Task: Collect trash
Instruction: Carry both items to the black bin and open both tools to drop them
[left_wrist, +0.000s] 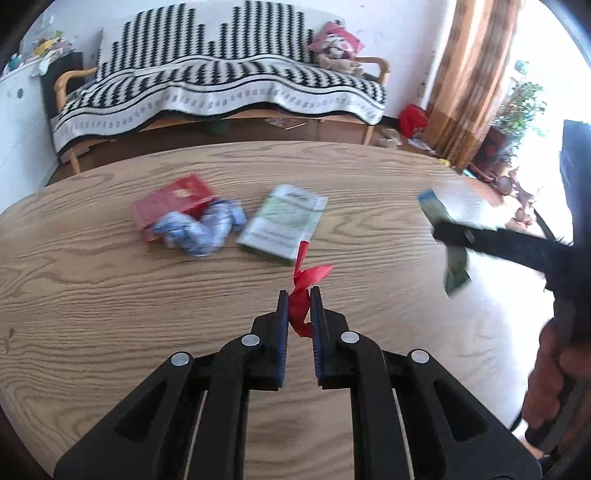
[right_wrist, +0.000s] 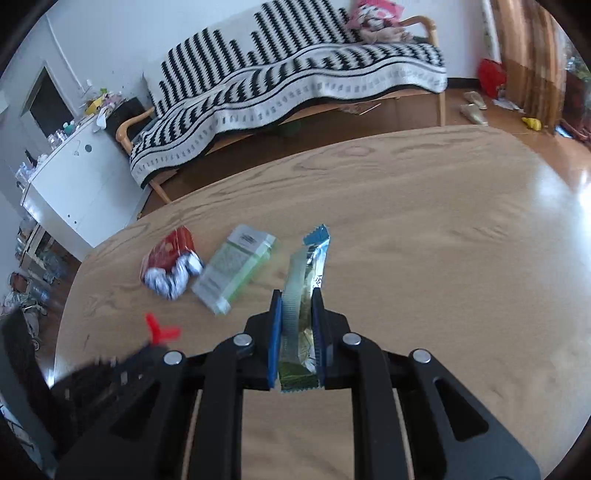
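Note:
My left gripper (left_wrist: 299, 293) is shut on a crumpled red ribbon scrap (left_wrist: 304, 291), held above the wooden table (left_wrist: 110, 314). My right gripper (right_wrist: 297, 295) is shut on a long blue-and-green snack wrapper (right_wrist: 308, 280) that sticks out past the fingertips; in the left wrist view that wrapper (left_wrist: 443, 240) hangs at the right, lifted off the table. On the table lie a red box (left_wrist: 173, 201) with a crumpled blue-and-white wrapper (left_wrist: 201, 229) against it, and a pale green flat pack (left_wrist: 284, 223) beside them.
Behind the table stands a wooden sofa (left_wrist: 229, 81) under a black-and-white blanket. A white cabinet (right_wrist: 74, 181) is at the left, a brown curtain (left_wrist: 469, 81) at the right. Small items litter the floor near the curtain. A person's hand (left_wrist: 550, 376) holds the right gripper.

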